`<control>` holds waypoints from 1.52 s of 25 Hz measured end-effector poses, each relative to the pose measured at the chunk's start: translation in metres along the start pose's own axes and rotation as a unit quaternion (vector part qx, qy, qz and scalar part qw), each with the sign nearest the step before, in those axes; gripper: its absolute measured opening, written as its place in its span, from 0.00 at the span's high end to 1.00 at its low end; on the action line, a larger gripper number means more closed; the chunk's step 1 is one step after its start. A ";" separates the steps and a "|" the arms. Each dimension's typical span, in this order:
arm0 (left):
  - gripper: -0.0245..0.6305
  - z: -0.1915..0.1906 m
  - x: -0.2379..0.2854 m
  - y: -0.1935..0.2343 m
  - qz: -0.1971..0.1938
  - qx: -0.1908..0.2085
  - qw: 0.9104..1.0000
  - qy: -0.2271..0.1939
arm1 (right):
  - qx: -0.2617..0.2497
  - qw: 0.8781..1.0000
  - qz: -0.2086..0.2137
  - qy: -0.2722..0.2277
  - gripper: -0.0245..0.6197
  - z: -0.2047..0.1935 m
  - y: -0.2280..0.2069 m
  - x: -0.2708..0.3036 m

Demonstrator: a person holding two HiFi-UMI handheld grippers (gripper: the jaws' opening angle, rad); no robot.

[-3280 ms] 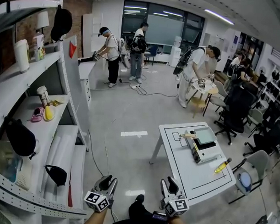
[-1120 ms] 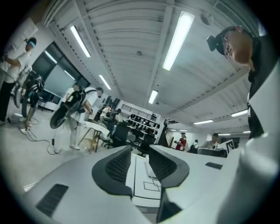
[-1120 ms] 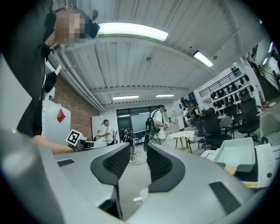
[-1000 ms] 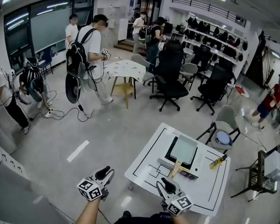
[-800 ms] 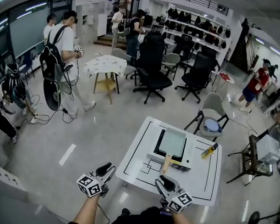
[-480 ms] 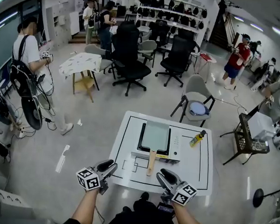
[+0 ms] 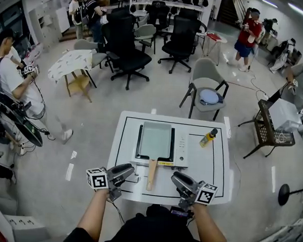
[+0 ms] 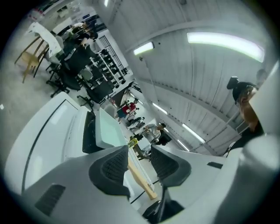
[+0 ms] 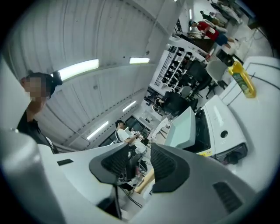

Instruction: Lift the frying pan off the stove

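Observation:
A pale green rectangular frying pan (image 7: 155,139) sits on a white portable stove (image 7: 180,148) on a low white table (image 7: 214,167). Its wooden handle (image 7: 151,173) points toward me. My left gripper (image 7: 130,170) hovers at the table's near edge, left of the handle. My right gripper (image 7: 175,178) hovers right of it. Both sets of jaws have just been opening and hold nothing. In the left gripper view the pan (image 8: 107,131) and handle (image 8: 142,181) show beyond the left gripper (image 8: 139,151). In the right gripper view the pan (image 9: 181,129) shows past the right gripper (image 9: 139,148).
A yellow bottle (image 7: 208,138) stands on the table right of the stove. A grey chair (image 7: 206,87) stands behind the table and a black wire basket (image 7: 273,126) to its right. Office chairs, a small table (image 7: 71,64) and several people fill the room beyond.
The view has swung round until the table lies straight ahead and close. Both grippers have come down to its near edge, one on each side of the pan handle.

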State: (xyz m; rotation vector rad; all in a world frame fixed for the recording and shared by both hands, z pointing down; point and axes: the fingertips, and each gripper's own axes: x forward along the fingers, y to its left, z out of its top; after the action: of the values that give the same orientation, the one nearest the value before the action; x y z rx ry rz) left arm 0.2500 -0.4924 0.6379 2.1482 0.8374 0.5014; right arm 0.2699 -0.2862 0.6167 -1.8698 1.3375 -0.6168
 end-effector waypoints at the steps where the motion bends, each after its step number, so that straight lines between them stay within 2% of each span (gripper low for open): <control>1: 0.72 0.002 0.006 0.003 -0.002 -0.022 1.000 -0.005 | 0.016 1.000 0.011 0.003 0.72 0.002 -0.004 0.002; 5: 0.71 0.007 0.038 0.019 -0.010 -0.090 0.996 -0.015 | 0.075 0.997 0.023 0.027 0.71 0.010 -0.036 0.003; 7: 0.70 -0.006 0.046 0.030 -0.007 -0.110 0.994 0.007 | 0.099 0.993 0.025 0.053 0.70 0.001 -0.045 0.005; 10: 0.66 -0.025 0.060 0.049 -0.009 -0.132 0.989 0.062 | 0.154 0.984 0.040 0.083 0.69 -0.012 -0.059 0.014; 13: 0.64 -0.042 0.066 0.063 -0.008 -0.186 0.978 0.091 | 0.211 0.970 0.052 0.109 0.66 -0.032 -0.065 0.026; 16: 0.64 -0.051 0.076 0.065 -0.040 -0.242 0.964 0.107 | 0.243 0.959 0.066 0.128 0.64 -0.049 -0.064 0.042; 19: 0.63 -0.065 0.090 0.066 -0.065 -0.260 0.952 0.145 | 0.268 0.950 0.064 0.143 0.64 -0.067 -0.065 0.050; 21: 0.63 -0.073 0.099 0.067 -0.084 -0.269 0.945 0.164 | 0.275 0.948 0.066 0.148 0.64 -0.075 -0.068 0.056; 25: 0.62 -0.078 0.118 0.057 -0.140 -0.308 0.927 0.164 | 0.285 0.946 0.065 0.144 0.64 -0.084 -0.065 0.066; 32: 0.62 -0.085 0.133 0.057 -0.155 -0.325 0.913 0.189 | 0.279 0.947 0.056 0.151 0.64 -0.092 -0.065 0.082; 35: 0.63 -0.086 0.137 0.057 -0.153 -0.329 0.911 0.195 | 0.278 0.946 0.061 0.154 0.65 -0.095 -0.065 0.087; 38: 0.68 -0.083 0.137 0.054 -0.159 -0.338 0.907 0.196 | 0.290 0.942 0.059 0.158 0.72 -0.099 -0.061 0.094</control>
State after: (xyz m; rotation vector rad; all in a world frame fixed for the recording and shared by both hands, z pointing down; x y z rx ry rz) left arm 0.3203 -0.3803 0.7430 1.2630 1.0200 0.9129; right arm 0.2643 -0.3924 0.7220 -1.2380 1.2698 -1.1436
